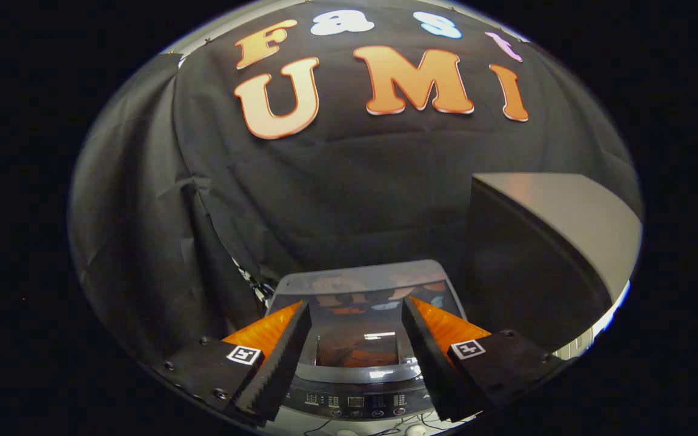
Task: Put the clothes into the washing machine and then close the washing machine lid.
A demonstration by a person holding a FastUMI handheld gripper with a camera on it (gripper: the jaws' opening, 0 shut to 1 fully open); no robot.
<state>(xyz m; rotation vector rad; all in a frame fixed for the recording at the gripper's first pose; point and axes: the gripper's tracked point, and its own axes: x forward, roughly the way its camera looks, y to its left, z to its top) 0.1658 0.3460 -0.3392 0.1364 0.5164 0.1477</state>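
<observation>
Claw [355, 315] spread wide, fingers well apart, gripping nothing. Washing machine [361, 339] sits below and just ahead, framed between the two fingers; its glossy lid [364, 297] lies down flat over the tub, control panel [355, 402] on the near edge, between the finger bases. A grey cabinet [567, 224] stands to the right of the machine, black cloth wall [337, 194] beyond both.
</observation>
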